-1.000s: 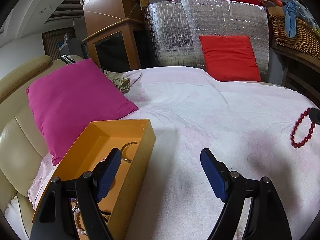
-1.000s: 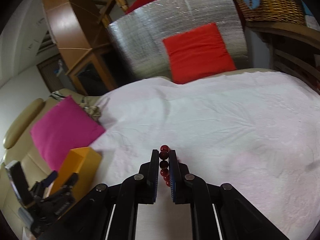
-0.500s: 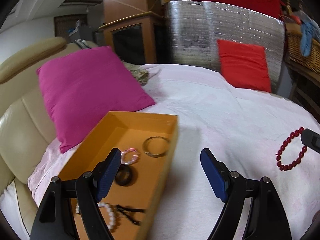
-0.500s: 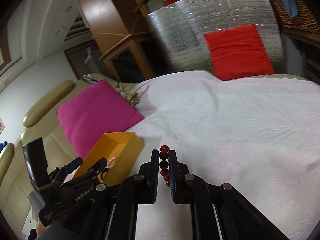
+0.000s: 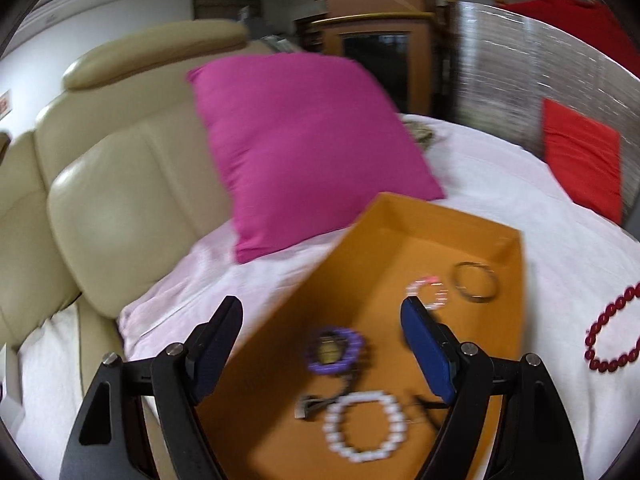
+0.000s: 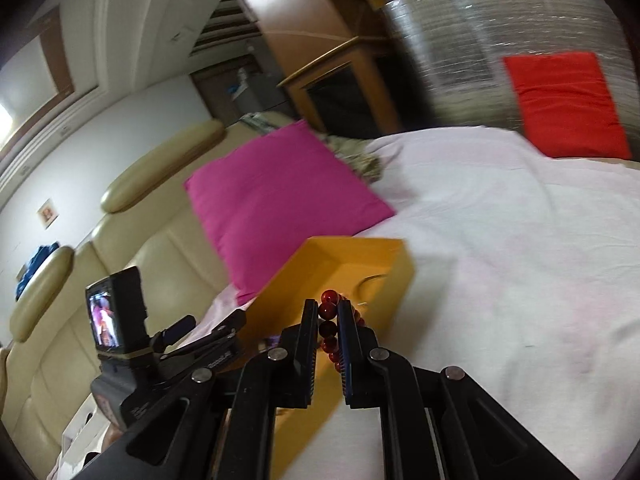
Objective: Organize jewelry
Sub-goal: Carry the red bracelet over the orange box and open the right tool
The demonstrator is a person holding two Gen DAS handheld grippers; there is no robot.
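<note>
An open orange box (image 5: 400, 236) lies on the white sheet and holds a purple bracelet (image 5: 334, 350), a white bead bracelet (image 5: 362, 426), a pink bead bracelet (image 5: 428, 292) and a metal bangle (image 5: 476, 282). My left gripper (image 5: 322, 340) is open and empty, straddling the box's left wall. A red bead bracelet (image 5: 612, 332) hangs to the right of the box. The right wrist view shows my right gripper (image 6: 325, 308) shut on that red bracelet (image 6: 329, 297), just before the orange box (image 6: 360, 264). The left gripper (image 6: 208, 326) is at lower left there.
A magenta pillow (image 5: 304, 148) leans against the cream leather sofa back (image 5: 120, 208) behind the box. A red cushion (image 6: 564, 104) stands against a silver foil panel (image 6: 480, 32) at the far side. White sheet (image 6: 520, 260) stretches to the right of the box.
Both grippers swung left. The orange box has come from the left edge to the middle of the left view, its contents now showing. The red bracelet has travelled with the right gripper up to the box.
</note>
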